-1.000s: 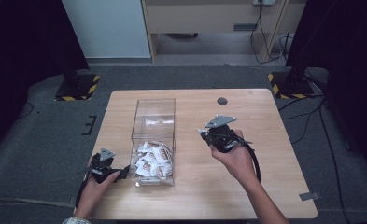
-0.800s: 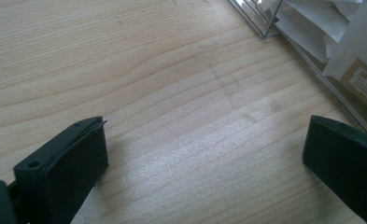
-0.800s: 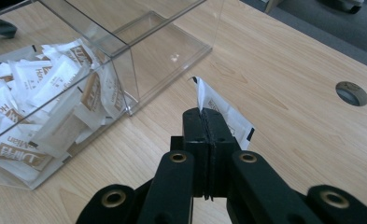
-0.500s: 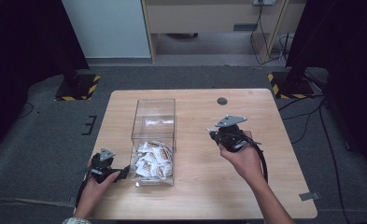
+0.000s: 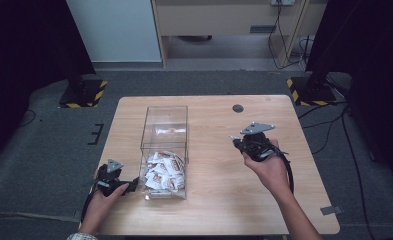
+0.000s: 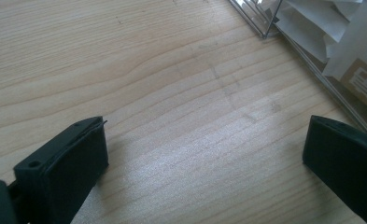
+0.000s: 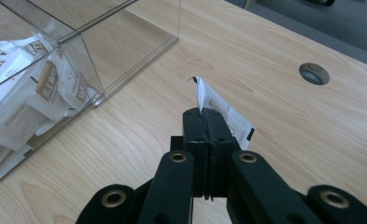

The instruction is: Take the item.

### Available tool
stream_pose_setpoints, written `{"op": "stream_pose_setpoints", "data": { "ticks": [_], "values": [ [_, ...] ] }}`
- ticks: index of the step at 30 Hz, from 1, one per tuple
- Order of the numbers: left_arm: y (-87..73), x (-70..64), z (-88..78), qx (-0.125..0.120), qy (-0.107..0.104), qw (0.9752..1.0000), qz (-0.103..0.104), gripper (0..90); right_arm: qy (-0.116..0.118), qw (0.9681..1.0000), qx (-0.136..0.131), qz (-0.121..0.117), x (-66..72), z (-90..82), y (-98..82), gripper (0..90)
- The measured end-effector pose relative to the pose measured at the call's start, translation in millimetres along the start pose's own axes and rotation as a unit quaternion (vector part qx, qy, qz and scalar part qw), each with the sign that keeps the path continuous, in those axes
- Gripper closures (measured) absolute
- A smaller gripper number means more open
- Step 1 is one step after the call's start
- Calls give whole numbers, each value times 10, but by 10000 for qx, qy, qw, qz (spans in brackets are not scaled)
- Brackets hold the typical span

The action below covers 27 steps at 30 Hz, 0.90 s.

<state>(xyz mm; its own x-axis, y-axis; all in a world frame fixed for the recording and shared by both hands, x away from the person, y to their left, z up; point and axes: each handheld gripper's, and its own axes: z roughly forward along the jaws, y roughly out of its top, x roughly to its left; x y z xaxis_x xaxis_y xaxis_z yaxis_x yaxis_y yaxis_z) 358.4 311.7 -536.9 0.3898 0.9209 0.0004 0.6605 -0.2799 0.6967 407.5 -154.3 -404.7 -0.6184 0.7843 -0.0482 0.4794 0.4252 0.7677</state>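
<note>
High view: a wooden table [image 5: 214, 205] is carrying a clear plastic box [image 5: 165, 150], its long axis running away from the person, with a heap of white packets [image 5: 161, 170] lying at its near end and the far end bare. The right gripper [image 5: 232, 138] is hanging above the open tabletop to the right of the box, well apart from it, its tip pointing toward the box; a sliver of white is showing at that tip. The left gripper [image 5: 132, 185] is resting low at the box's near left corner, just beside the wall. Left gripper view: its two black jaws are standing wide apart over bare wood with nothing between them; the box corner [image 6: 270, 28] and packets behind the wall are sitting at the upper right. Right gripper view: the jaws are pressed together, clamping one packet [image 7: 223, 116] by its near edge; the packet is sticking out forward beyond the jaws and slanting a little to the right, above the table. The box [image 7: 102, 56] is lying ahead and to the left in this view, and a round hole [image 7: 314, 73] is sitting in the tabletop to the far right. Judged: the held packet is being carried clear of the box, so the set-down ground is probably the bare wood below and ahead of the right gripper, and the right hand is the one placed to do it.
</note>
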Motion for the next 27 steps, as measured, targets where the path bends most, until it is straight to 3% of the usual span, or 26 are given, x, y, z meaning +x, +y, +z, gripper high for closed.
{"op": "stream_pose_setpoints", "data": {
  "ticks": [4, 27],
  "values": [
    [0, 1, -1, 5, 0, 10000, 7, 0, -29, 9999, -108, 88, -71, -6, -24, 895],
    [0, -1, 0, -1, 2, 10000, -1, 0, -140, 9991, 136, 374, -272, 319, -256, 893]
  ]
}}
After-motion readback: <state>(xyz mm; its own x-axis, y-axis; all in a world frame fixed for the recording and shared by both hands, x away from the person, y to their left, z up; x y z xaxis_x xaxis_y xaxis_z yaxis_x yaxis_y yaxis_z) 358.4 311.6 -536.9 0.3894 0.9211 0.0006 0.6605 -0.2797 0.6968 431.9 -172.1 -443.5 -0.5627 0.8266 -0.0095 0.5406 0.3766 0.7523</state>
